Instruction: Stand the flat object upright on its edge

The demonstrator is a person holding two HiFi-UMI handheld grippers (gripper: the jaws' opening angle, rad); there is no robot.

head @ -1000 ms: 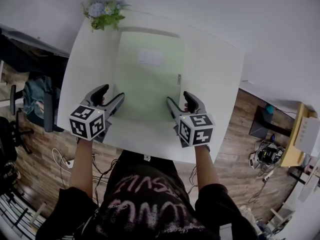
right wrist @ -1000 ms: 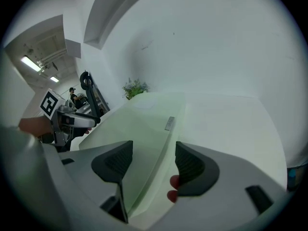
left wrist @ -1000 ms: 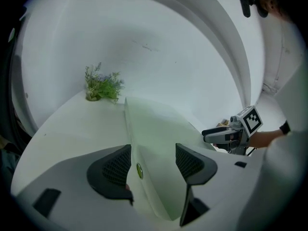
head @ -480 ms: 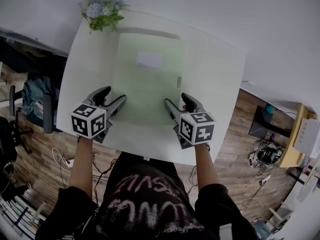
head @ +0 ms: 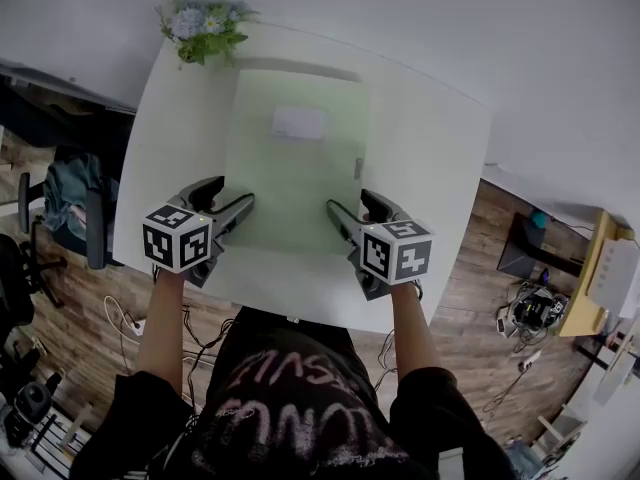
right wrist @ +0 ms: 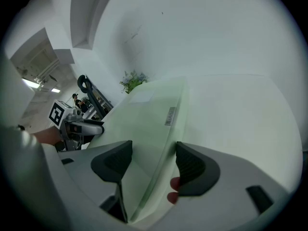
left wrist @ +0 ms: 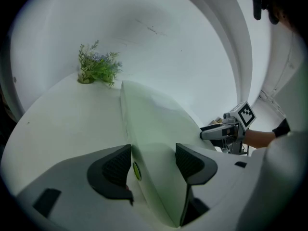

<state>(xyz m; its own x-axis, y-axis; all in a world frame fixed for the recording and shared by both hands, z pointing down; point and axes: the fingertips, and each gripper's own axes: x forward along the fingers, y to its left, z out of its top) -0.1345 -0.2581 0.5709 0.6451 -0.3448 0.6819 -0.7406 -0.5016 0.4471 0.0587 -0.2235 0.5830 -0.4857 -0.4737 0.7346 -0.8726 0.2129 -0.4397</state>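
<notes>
Flowers (head: 205, 26) are sitting at the far left corner of the smooth white table (head: 420, 148). The left gripper (head: 232, 205) is reaching in low with its forearm straight, its ribbed dark jaws spread on either side of the near left corner of the sheet (head: 295, 168) and not squeezing it. The sheet, thin, pale green and slightly glossy, is lying flat in the table's middle and carrying a white label (head: 298, 122). The right gripper (head: 348, 213) is mirroring that pose at the near right corner, with its jaws likewise apart around the edge. Whether any pad is touching the sheet is hard to make out.
</notes>
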